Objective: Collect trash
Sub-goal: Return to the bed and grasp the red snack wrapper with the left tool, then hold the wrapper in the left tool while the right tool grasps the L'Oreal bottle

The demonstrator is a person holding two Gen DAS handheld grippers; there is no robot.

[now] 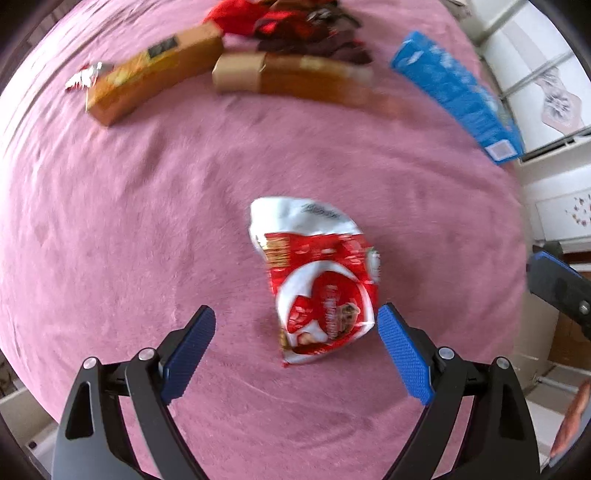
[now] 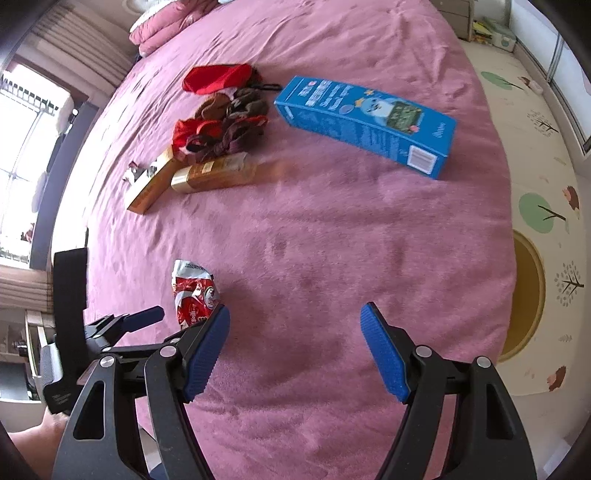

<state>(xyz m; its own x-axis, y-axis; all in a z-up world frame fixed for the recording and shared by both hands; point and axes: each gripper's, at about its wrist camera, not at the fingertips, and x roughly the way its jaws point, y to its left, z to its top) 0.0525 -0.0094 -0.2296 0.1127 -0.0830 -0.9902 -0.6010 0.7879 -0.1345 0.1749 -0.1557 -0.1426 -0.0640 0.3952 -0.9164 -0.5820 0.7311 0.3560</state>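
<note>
**A:** Start close in. What is under the left gripper (image 1: 295,325)?

**B:** Its jaws stand wide apart and hold nothing. It looks straight down on a crumpled red and white wrapper (image 1: 317,280) lying on the pink bed cover (image 1: 147,221). The wrapper's lower end reaches in between the blue pads, just beside the right-hand one; I cannot tell if they touch.

**A:** And the right gripper (image 2: 295,321)?

**B:** Also spread open, with only bare cover between its pads. The same wrapper (image 2: 194,291) sits to its left, with the left gripper's fingers (image 2: 142,317) beside it.

**A:** Farther up the bed?

**B:** Two long boxes, an orange-brown one (image 1: 155,77) and a gold-brown one (image 1: 295,79), lying close together. A small red and silver scrap (image 1: 83,75) lies at the first box's outer end. Behind the boxes is a heap of red and dark brown fabric (image 1: 295,26). Off to the right, apart from the rest, lies a blue carton (image 1: 458,94).

**A:** What does one camera give that the other lacks?

**B:** The right wrist view is sharper and reaches farther: folded pink bedding (image 2: 162,29) at the head of the bed, a bright window (image 2: 26,147) with curtains on the left, and a cream floor mat (image 2: 535,166) printed with trees on the right. The print on the blue carton (image 2: 365,123) shows too. The left wrist view is blurred; past the bed edge it shows white cabinet panels (image 1: 546,92) with flower motifs and one blue-edged finger of the right gripper (image 1: 557,284).
</note>
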